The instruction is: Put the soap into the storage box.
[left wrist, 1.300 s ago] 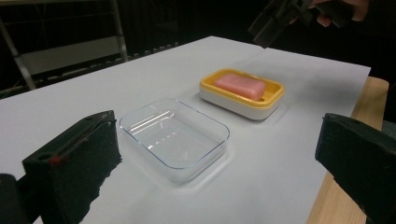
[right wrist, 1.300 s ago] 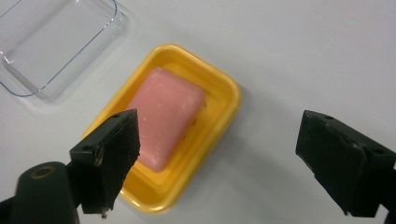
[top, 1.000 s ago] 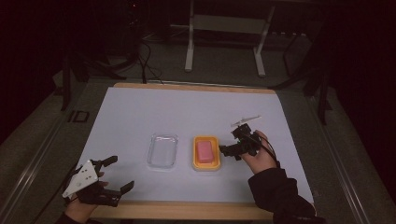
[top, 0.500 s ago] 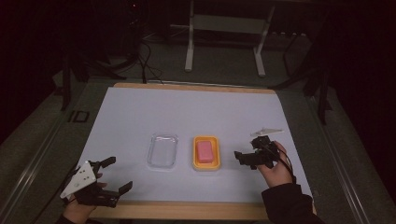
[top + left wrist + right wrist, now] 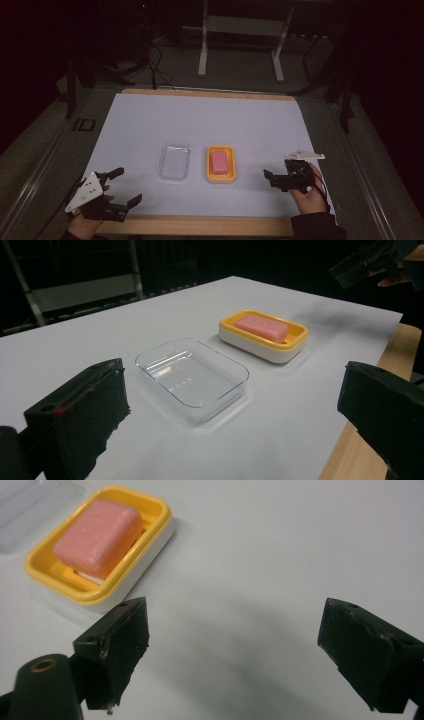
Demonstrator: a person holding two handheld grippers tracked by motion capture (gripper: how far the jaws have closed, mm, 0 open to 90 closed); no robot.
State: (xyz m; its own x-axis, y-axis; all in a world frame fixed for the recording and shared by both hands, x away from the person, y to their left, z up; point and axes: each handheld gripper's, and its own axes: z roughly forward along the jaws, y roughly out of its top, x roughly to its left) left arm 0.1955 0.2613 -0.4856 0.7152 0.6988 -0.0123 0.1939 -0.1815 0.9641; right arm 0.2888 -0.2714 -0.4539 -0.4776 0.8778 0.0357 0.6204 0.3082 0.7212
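Overhead, we see a white-covered wooden table (image 5: 150, 125) holding a clear rectangular plastic tray (image 5: 174, 162) just beside a yellow-rimmed white soap dish (image 5: 221, 176) with a pink soap bar (image 5: 219, 162) inside. Our left gripper (image 5: 124, 186) sits at the near left edge, jaws spread and empty. Our right gripper (image 5: 280, 171), right of the dish, is likewise spread, nothing between them. Close up, the right gripper view shows the dish's slatted floor. Beyond the table, metal stand legs (image 5: 202, 55) rise in darkness.

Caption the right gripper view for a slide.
Open tongs hover over white table, pink soap in yellow dish beyond.
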